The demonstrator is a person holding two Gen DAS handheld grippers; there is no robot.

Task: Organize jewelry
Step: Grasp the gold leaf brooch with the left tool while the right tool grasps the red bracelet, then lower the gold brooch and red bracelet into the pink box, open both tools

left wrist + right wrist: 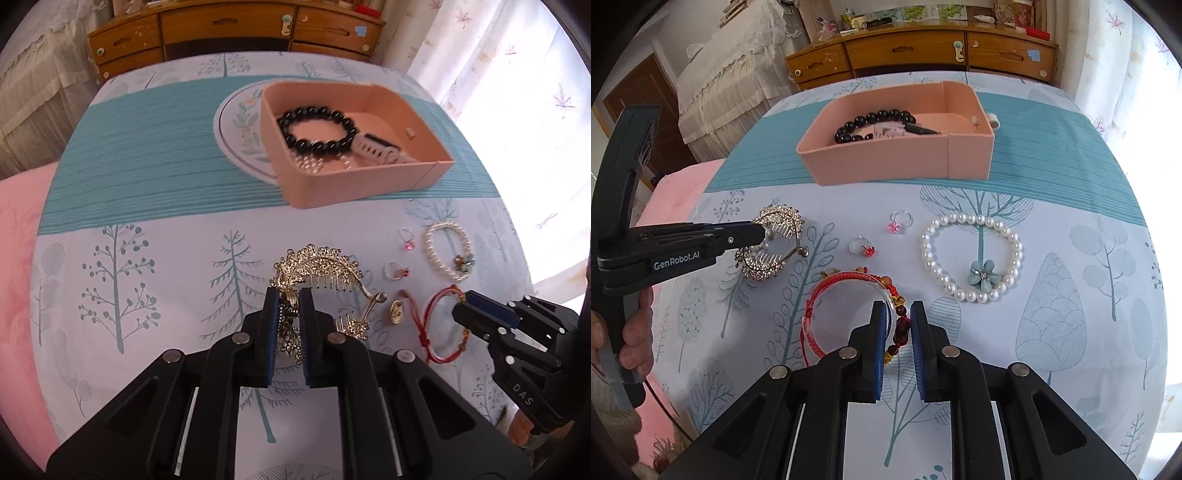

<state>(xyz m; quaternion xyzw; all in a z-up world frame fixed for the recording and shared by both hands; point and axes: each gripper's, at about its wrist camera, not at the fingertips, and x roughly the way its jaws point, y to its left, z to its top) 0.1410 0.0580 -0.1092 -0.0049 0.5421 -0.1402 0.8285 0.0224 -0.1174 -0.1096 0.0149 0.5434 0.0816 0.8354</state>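
Observation:
My left gripper (289,295) is shut on a gold hair comb (325,266) that rests on the cloth; it also shows in the right wrist view (775,236). My right gripper (898,308) is shut on a red string bracelet (846,295) with beads, seen in the left wrist view (437,317). A pink box (351,184) beyond holds a black bead bracelet (317,125) and pale clips. A white pearl bracelet (971,254) with a blue flower and two small rings (899,221) (862,248) lie on the cloth.
A tablecloth with tree prints and a teal band (147,155) covers the table. A wooden drawer chest (236,33) stands behind. A small gold earring (397,312) lies by the comb. A pink cushion (18,258) is at the left.

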